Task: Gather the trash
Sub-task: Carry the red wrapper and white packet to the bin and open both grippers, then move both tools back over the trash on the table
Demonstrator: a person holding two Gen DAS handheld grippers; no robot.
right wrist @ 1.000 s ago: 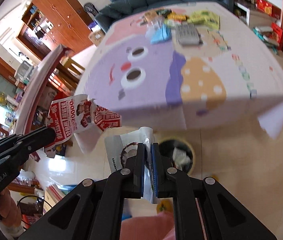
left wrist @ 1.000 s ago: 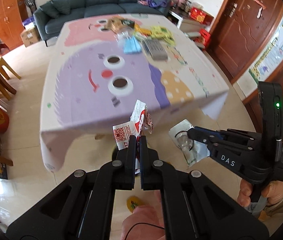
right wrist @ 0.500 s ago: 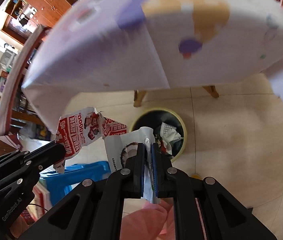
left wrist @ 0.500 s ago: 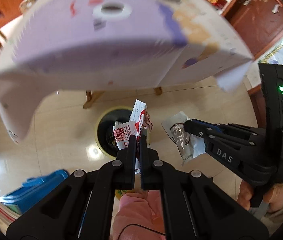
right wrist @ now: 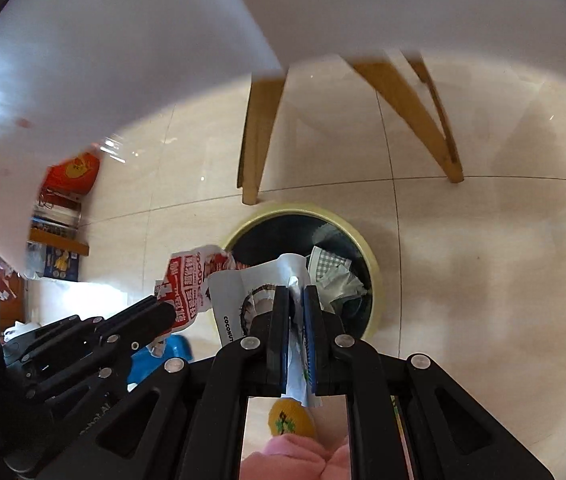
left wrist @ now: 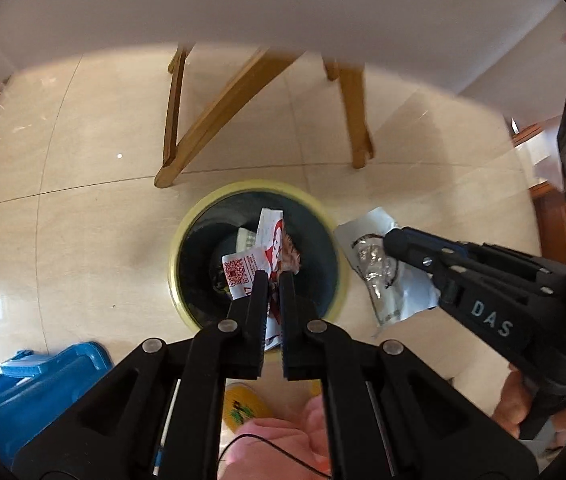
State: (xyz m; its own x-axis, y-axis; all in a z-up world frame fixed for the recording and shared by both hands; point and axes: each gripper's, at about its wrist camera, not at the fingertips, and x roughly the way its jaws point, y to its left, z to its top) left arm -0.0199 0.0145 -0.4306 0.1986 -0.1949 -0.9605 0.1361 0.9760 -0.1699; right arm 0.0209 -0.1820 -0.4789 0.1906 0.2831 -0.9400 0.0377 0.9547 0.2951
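Hovering over a yellow-rimmed trash bin (left wrist: 187, 236) on the tiled floor (left wrist: 83, 208), two hand-held tools each carry a piece of litter. The left tool (left wrist: 271, 280) has its jaws nearly closed on a crumpled red-and-white wrapper (left wrist: 261, 252) printed with a QR code, held directly above the bin's dark opening. To its right, the right tool (left wrist: 397, 240) pinches a silver-and-white pouch (left wrist: 383, 280), which hangs over the floor just beside the bin's right rim. In the right wrist view, the right tool (right wrist: 294, 294) is clamped tight on the same pouch (right wrist: 243, 292), lettered "COCONUT" along one edge, at the near edge of the bin (right wrist: 375, 276), where checked and white scraps (right wrist: 335, 272) already lie inside. The left tool (right wrist: 163, 312) reaches in from the left with the red-and-white wrapper (right wrist: 187, 280). Beyond the bin stand the wooden legs (left wrist: 211, 112) of the desk, whose pale cloth (left wrist: 283, 0) hangs across the far part of both views. A blue plastic box (left wrist: 35, 384) sits on the floor at near left, and a hand (left wrist: 515, 404) grips the right tool's handle.
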